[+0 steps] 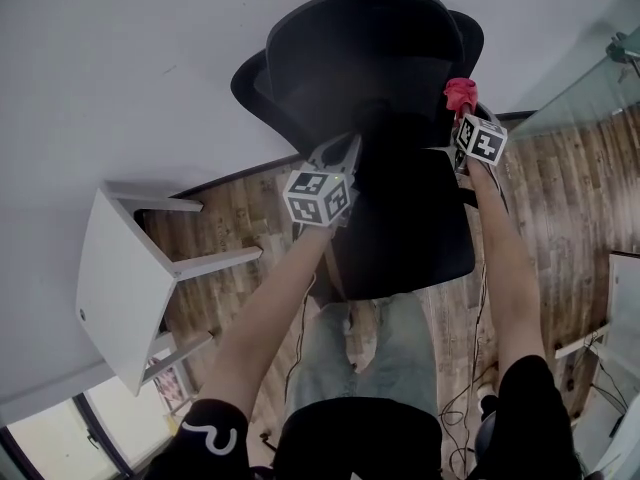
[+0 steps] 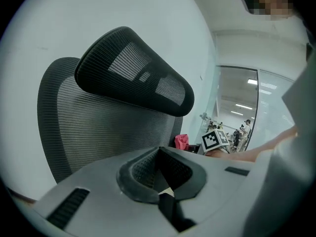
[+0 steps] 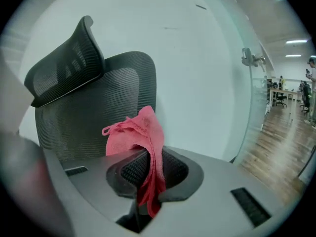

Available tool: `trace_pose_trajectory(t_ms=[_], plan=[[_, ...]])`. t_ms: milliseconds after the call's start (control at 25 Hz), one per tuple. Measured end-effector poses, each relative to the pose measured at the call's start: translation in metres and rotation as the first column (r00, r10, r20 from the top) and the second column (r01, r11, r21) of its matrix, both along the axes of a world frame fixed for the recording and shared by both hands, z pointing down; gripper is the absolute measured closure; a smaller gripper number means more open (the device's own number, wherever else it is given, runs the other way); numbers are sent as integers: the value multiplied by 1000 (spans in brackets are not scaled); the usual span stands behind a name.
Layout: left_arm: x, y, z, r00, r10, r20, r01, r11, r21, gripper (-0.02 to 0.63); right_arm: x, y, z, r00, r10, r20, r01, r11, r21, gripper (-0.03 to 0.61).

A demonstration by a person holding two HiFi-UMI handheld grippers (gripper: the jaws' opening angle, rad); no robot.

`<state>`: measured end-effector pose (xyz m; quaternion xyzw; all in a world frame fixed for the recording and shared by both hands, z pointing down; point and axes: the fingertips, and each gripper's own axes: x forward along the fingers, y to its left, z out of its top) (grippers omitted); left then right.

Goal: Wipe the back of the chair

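Standing upright, chair back (image 3: 113,98) faces right gripper (image 3: 148,169)'s cloth (image 3: 140,132).

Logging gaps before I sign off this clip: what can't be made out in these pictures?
- Head view: the chair's base, hidden under its seat.
- Right gripper view: whether the red cloth touches the chair back; the cloth covers that spot.
- Left gripper view: distant figures, too small.

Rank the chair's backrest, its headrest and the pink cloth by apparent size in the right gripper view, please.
1. backrest
2. headrest
3. pink cloth, not far behind the headrest. The right gripper holds it close to the camera, which enlarges it.
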<state>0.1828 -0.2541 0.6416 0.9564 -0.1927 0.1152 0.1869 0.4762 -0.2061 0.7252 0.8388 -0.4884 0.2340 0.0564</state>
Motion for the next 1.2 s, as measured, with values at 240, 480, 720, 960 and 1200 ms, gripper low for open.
trace_pose_trajectory(t_ms=[240,480,720,960,1200], plan=[[-15,4,17,1000,3,-5,-3,1000,-9,589,-30,13,6,999,-33,11,32,999,41,512],[-58,-1,29,1000,1,-4,-1,1000,-9,589,-98,-1,5,995,-99,1,98,993,60,512],[-111,-15,41,1000,-25,-8,25,1000,-16,589,-200,-31,3,975,-221,12,220,972,86,512],[-161,-29,50,999,-52,-7,52,999,-16,589,-294,-72,6,940,-340,17,336,936,107,512],[-214,-47,64,996,-83,18,83,996,-11,589,-365,-106,22,906,-423,26,418,902,108,512]])
